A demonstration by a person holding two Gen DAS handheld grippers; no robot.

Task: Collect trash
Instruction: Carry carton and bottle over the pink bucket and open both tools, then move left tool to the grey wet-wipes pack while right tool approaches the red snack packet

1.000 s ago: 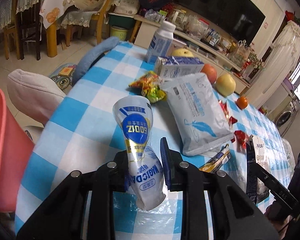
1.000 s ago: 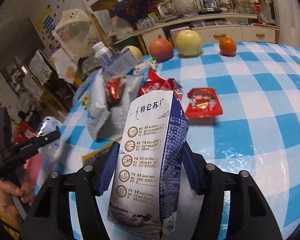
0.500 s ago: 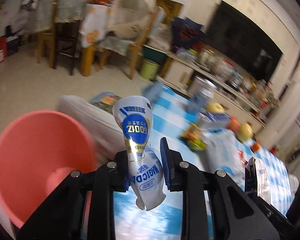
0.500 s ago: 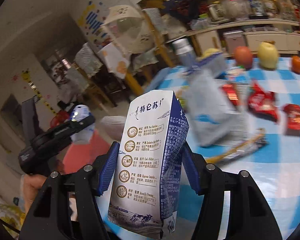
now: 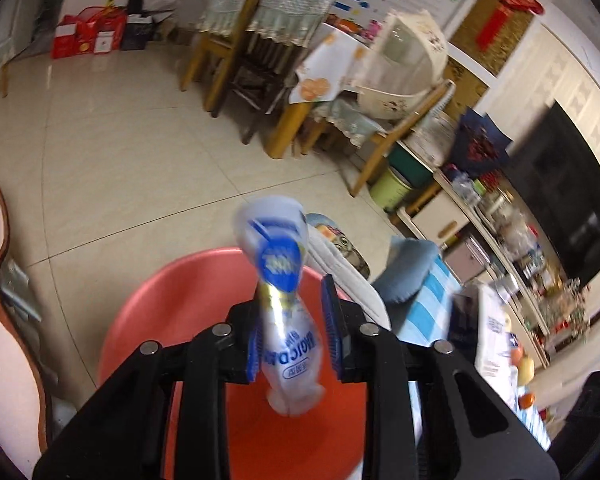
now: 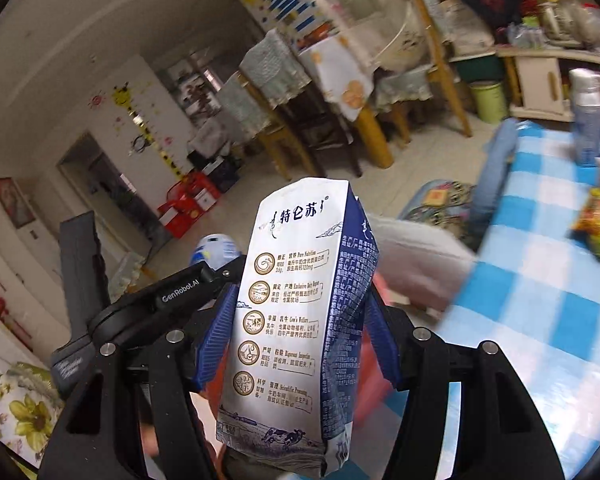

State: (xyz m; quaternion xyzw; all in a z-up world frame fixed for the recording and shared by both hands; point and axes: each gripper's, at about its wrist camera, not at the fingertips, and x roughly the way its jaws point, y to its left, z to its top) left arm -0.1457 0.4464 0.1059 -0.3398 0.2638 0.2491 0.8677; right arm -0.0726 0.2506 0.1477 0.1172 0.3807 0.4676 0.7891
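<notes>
My left gripper [image 5: 292,332] is over the pink bin [image 5: 188,320] with its jaws parted a little. The white and blue milk pouch [image 5: 284,304] between them is blurred and touches only the left pad. My right gripper [image 6: 300,340] is shut on a white and blue milk carton [image 6: 300,304], held upright beside the left gripper [image 6: 156,300]. A strip of the pink bin [image 6: 372,376] shows behind the carton.
The blue checked table [image 6: 540,280] lies to the right with a white bottle [image 6: 588,120] and a yellow snack wrapper [image 6: 596,220]. A grey cushion [image 6: 416,264] sits at the table's near edge. Wooden chairs [image 5: 260,48] and tiled floor [image 5: 120,160] lie beyond the bin.
Both grippers have swung left, away from the table, to over the pink bin. The left jaws have opened slightly and the pouch now looks loose and blurred.
</notes>
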